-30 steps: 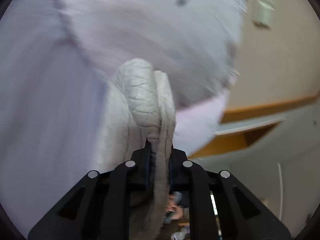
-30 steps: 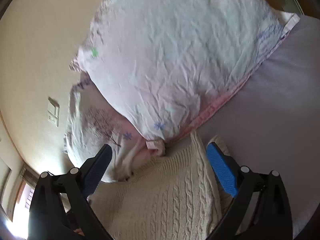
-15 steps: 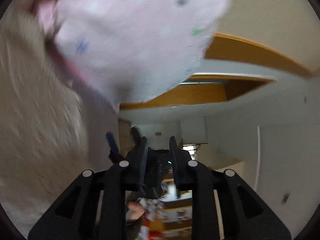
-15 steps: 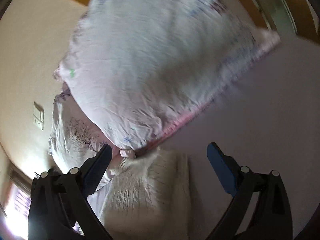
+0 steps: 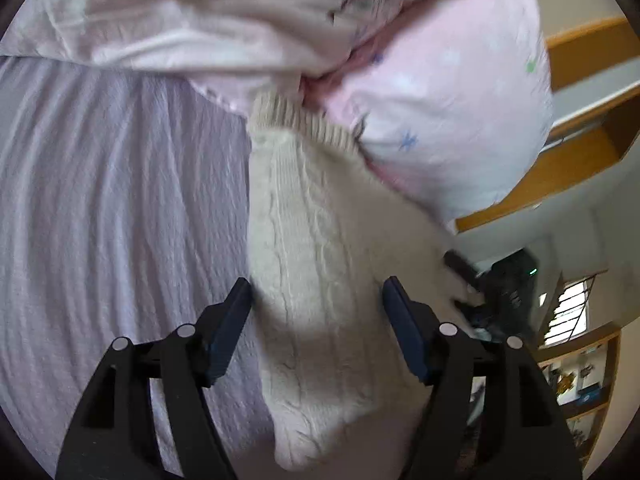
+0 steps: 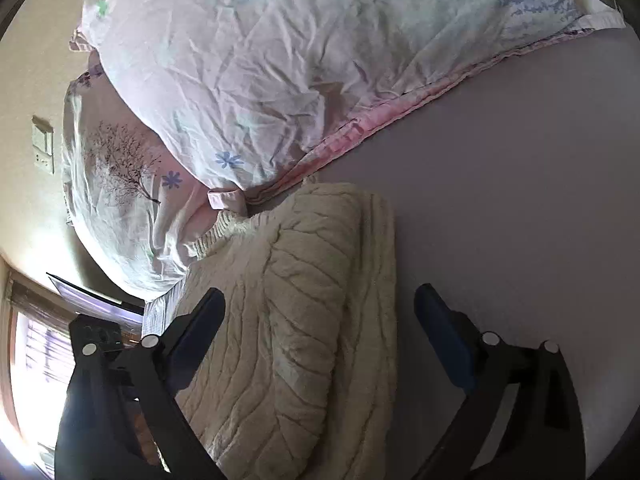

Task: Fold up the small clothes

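Lavender bedsheet [image 5: 112, 208] fills the working surface, ribbed in the left wrist view, smooth in the right wrist view. Two floral pillows [image 6: 280, 64] piled at the far edge; wall switch [image 6: 43, 148] at left, wooden shelving [image 5: 580, 152] at far right of the left view.

Cream cable-knit sweater [image 5: 316, 280] lies on the sheet, already folded into a long narrow bundle. Ribbed hem end [image 5: 296, 118] touches the pillows; near end runs under both cameras. Long axis: near to far, roughly in line with each gripper's fingers.

Left gripper [image 5: 316, 304]: jaws spread wide, nothing held, straddling the bundle with one finger at its left edge and the other over its right part. Cannot tell whether the tips touch the knit; frame is motion-blurred.

Right gripper [image 6: 320, 316]: jaws likewise wide apart and empty. Left finger over the knit, right finger over bare sheet just beyond the layered edge [image 6: 380, 280].

Judgement: lengthwise folds look done; a crosswise fold, far end to near or the reverse, probably remains. Both grippers sit at the near half, so the near end is the readier pick. Layers at the right edge are stacked; a shallow pinch risks catching only the top one
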### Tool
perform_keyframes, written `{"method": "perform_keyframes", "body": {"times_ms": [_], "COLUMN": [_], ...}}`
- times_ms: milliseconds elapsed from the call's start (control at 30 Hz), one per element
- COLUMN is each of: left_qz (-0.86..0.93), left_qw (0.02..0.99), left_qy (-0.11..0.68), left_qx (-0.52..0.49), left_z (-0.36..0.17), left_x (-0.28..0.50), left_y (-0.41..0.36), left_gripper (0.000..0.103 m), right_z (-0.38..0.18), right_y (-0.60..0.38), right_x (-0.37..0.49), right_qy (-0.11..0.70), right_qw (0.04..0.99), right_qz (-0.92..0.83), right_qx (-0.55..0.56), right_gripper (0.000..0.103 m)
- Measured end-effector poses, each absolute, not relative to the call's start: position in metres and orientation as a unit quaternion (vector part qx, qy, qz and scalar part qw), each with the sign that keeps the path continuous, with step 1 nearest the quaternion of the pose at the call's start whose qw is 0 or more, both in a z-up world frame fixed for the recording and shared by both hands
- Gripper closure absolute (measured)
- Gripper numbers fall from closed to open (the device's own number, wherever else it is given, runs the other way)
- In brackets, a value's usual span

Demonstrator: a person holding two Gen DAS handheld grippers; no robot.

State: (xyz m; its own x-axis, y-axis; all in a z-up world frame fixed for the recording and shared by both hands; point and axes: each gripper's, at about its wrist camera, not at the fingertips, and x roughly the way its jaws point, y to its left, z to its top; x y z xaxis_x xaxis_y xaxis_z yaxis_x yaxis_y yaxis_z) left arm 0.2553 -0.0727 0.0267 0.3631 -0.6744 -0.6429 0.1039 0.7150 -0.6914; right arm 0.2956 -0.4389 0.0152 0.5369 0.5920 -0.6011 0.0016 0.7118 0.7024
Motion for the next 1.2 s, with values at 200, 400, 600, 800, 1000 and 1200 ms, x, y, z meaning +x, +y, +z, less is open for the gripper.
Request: {"method": "perform_keyframes", "body": {"times_ms": [200, 400, 600, 800, 1000, 1200], "left_qz": [-0.263, -0.316, -0.234, -0.194, -0.269, -0.302], "left_qw": [0.770, 0.772, 0.839, 0.873, 0.904, 0.891], "left_qy": [0.501, 0.467, 0.436, 0.379, 0.289, 0.320], "left_qx": [-0.295, -0.294, -0.228, -0.238, -0.162, -0.114], "left_z": [0.012, 0.043, 0.057, 0.045, 0.086, 0.069], "left_x": [0.262, 0.238, 0.199, 0.176, 0.134, 0.128], "left_y": [-0.083, -0.036, 0.030, 0.059, 0.018, -0.009], "left_gripper": [0.044, 0.066, 0.060, 0.047, 0.032, 0.034], "right_z": [0.012, 0.027, 0.022, 0.050, 0.053, 0.063], "right_y": [-0.428, -0.406, -0.311, -0.358, -0.327, -0.294], "right_x": [0.295, 0.282, 0.279, 0.261, 0.255, 0.248], "right_qy": [0.440, 0.382, 0.449, 0.362, 0.386, 0.351], "right_qw": [0.805, 0.782, 0.787, 0.856, 0.850, 0.899], "right_qz": [0.208, 0.316, 0.344, 0.260, 0.291, 0.234], "right_qx": [0.339, 0.378, 0.245, 0.264, 0.210, 0.115], "right_gripper": [0.064, 0.068, 0.053, 0.036, 0.063, 0.094]}}
